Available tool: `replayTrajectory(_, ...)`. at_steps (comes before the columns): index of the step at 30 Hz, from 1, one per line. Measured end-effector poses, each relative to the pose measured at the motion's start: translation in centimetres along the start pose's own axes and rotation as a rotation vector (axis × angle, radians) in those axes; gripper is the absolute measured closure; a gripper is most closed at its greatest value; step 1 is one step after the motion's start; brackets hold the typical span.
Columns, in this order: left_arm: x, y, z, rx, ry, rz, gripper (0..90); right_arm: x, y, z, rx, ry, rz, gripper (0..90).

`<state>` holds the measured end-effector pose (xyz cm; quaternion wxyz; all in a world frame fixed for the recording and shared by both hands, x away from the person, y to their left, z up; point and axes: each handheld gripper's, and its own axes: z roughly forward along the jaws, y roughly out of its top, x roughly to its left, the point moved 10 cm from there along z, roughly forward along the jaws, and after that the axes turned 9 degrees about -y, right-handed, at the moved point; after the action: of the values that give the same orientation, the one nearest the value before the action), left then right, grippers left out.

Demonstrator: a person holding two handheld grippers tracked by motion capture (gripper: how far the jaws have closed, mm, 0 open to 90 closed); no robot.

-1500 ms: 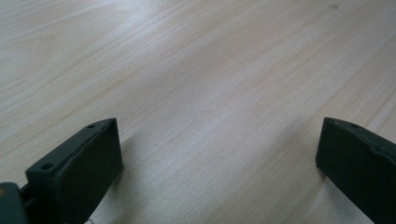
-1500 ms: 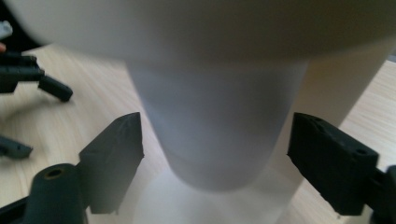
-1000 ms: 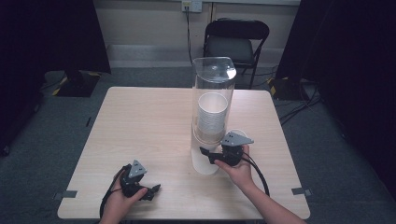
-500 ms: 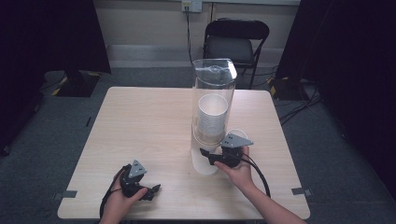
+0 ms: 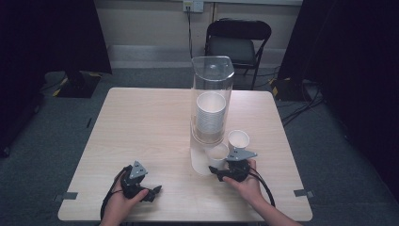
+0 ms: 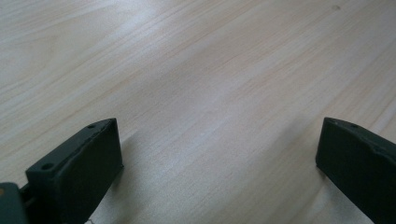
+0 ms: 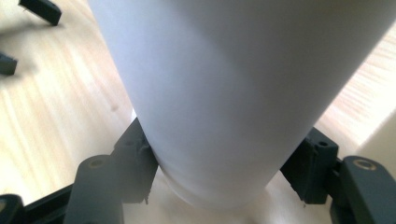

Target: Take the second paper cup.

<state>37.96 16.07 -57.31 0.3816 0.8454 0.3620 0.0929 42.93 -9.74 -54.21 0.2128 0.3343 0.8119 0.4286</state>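
Note:
A tall clear tube dispenser [image 5: 211, 89] stands mid-table with a stack of white paper cups [image 5: 210, 113] inside. At its foot, my right gripper [image 5: 217, 168] is shut on a single white paper cup [image 5: 218, 153], held upright just above the table. In the right gripper view that cup [image 7: 233, 93] sits squeezed between both jaws of the right gripper [image 7: 224, 156]. A second loose cup [image 5: 238, 139] stands on the table just behind. My left gripper [image 5: 154, 191] rests near the front left, open over bare wood [image 6: 219, 140].
The light wooden table [image 5: 141, 127] has bare room on its left half. A black folding chair [image 5: 237, 44] stands behind the far edge. Cables trail from both grippers toward the near edge. The left gripper's jaws [image 7: 39, 10] appear far off in the right gripper view.
My right gripper has drawn back toward the near edge with the cup in it, uncovering the second cup behind. The left gripper has stayed put.

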Motion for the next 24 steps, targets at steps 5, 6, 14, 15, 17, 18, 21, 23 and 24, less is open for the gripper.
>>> replayTrajectory(5, 0.0, 0.0, 0.0, 0.0, 0.0, -0.001, 0.0, -0.7, -0.9, -2.2, 0.017, 0.004, -0.008, 34.7)
replayTrajectory(6, 0.0, 0.0, 0.0, -0.002, -0.001, 0.0, 0.0, -1.0, -1.1, -2.5, 0.023, 0.001, 0.001, 34.6)
replayTrajectory(14, 0.0, 0.0, 0.0, -0.001, -0.001, -0.001, 0.0, -3.1, -3.9, -3.7, 0.091, -0.036, 0.004, 33.8)
replayTrajectory(15, 0.0, 0.0, 0.0, -0.001, -0.001, -0.001, 0.0, -3.7, -4.3, -3.9, 0.096, -0.051, 0.011, 33.7)
replayTrajectory(17, 0.0, 0.0, 0.0, -0.001, -0.001, -0.001, 0.0, -3.9, -4.4, -3.9, 0.099, -0.052, 0.014, 33.6)
replayTrajectory(18, 0.0, 0.0, 0.0, -0.002, -0.001, -0.001, 0.0, -4.1, -4.7, -3.9, 0.115, -0.055, 0.003, 33.5)
replayTrajectory(21, 0.0, 0.0, 0.0, -0.001, 0.0, -0.001, 0.0, -4.4, -4.9, -3.8, 0.115, -0.064, 0.013, 33.4)
replayTrajectory(23, 0.0, 0.0, 0.0, -0.002, 0.0, -0.001, 0.0, -4.5, -4.9, -3.7, 0.118, -0.066, 0.009, 33.2)
replayTrajectory(24, 0.0, 0.0, 0.0, -0.002, 0.0, -0.001, 0.0, -4.6, -5.0, -3.7, 0.123, -0.069, 0.011, 33.0)
